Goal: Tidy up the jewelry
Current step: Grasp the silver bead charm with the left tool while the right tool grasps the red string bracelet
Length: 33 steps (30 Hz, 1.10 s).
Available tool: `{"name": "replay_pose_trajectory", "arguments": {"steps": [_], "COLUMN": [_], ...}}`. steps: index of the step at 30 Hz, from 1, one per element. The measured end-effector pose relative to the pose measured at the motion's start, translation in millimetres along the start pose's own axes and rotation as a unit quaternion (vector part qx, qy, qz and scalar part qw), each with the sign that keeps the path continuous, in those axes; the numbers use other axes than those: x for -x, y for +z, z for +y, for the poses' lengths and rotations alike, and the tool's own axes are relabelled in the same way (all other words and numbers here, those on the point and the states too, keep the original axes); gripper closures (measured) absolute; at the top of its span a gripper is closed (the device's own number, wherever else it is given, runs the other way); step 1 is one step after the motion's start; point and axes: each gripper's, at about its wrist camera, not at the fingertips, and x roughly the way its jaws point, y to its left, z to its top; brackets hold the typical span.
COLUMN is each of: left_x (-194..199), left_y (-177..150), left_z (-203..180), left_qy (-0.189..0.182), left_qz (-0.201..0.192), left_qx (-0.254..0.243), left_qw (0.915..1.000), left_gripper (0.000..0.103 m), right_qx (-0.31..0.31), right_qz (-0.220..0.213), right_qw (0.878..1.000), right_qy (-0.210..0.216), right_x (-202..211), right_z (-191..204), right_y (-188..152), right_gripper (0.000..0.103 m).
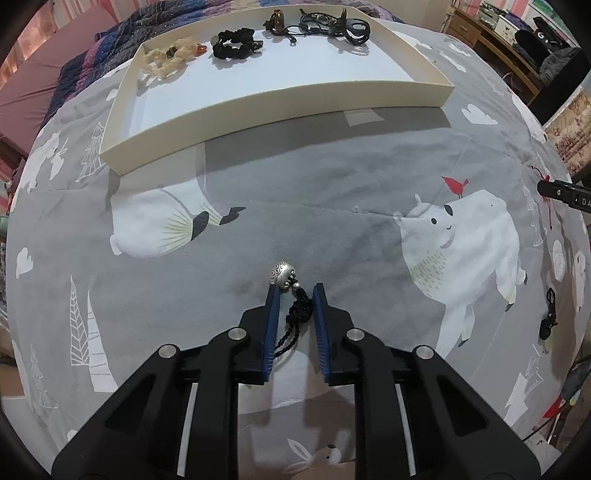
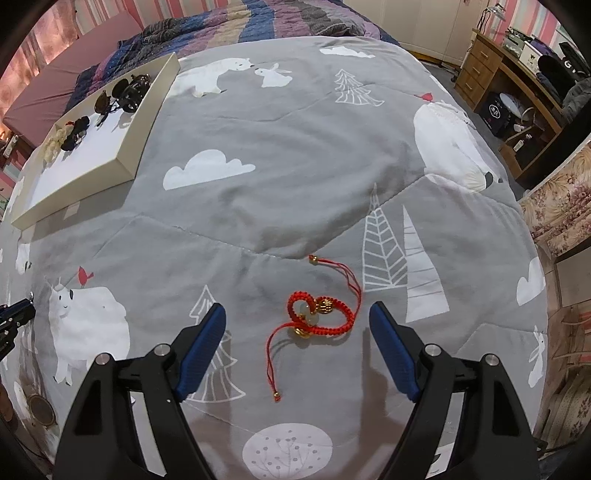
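We work over the bed, whose grey animal-print quilt (image 1: 332, 166) carries everything, and we take the cream tray (image 1: 295, 98) as our landmark. It lies flat on the quilt so that sorted pieces can be set down in a row along its far wall: a pale scrunchie (image 1: 170, 59) at the left end, a black scrunchie (image 1: 236, 44) beside it, then a small brown piece (image 1: 277, 20) and a tangle of dark cords and rings (image 1: 332, 24) towards the right end. The near half of the tray is bare, and we judge that is where the loose pieces belong. Well in front of the tray, nearer to us, the left tool (image 1: 295, 291) is narrowed almost shut around a black knotted cord with a silver bead (image 1: 282, 274); the bead sticks out past the tips, and whether the pads truly pinch the cord we cannot tell. Far off to the tray's right, the right tool (image 2: 297, 314) stands wide open and holds nothing, its fingers straddling a red braided bracelet (image 2: 317, 314) that lies loose on the quilt, ready, we think, for a pinch.
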Motion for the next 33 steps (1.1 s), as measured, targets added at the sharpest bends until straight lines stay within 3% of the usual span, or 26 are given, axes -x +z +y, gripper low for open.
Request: {"name": "replay_pose_trajectory", "arguments": {"steps": [7,10,15,23,33], "left_x": [0.7,1.2,3.4,0.7,1.1], "left_y": [0.1,-0.6,-3.6,-1.2,0.8], "left_z": [2.3,0.4,5.9,6.2,6.6], "left_qy": [-0.002,0.001,0.001,0.0,-0.001], "left_qz": [0.0,0.001,0.001,0.002,-0.001], "left_qx": [0.004,0.002,0.005,0.012,0.014], "left_qw": [1.0,1.0,1.0,0.9999,0.9999], "left_gripper": [0.092,0.093,0.094,0.094,0.094], "right_qx": [0.005,0.006,0.001,0.006,0.015], "right_qz": [0.008,0.015,0.014,0.015,0.007], "right_qw": [1.0,1.0,1.0,1.0,1.0], "right_qy": [-0.003,-0.003,-0.001,-0.001,0.002], "right_x": [-4.4,-9.2,-10.6,-8.1,-2.1], "right_z": [1.1,2.1,0.3,3.0,9.5], "right_y": [-0.3,-1.2,-1.3,-1.2,-5.3], "right_gripper": [0.024,0.041,0.053,0.085,0.088]}}
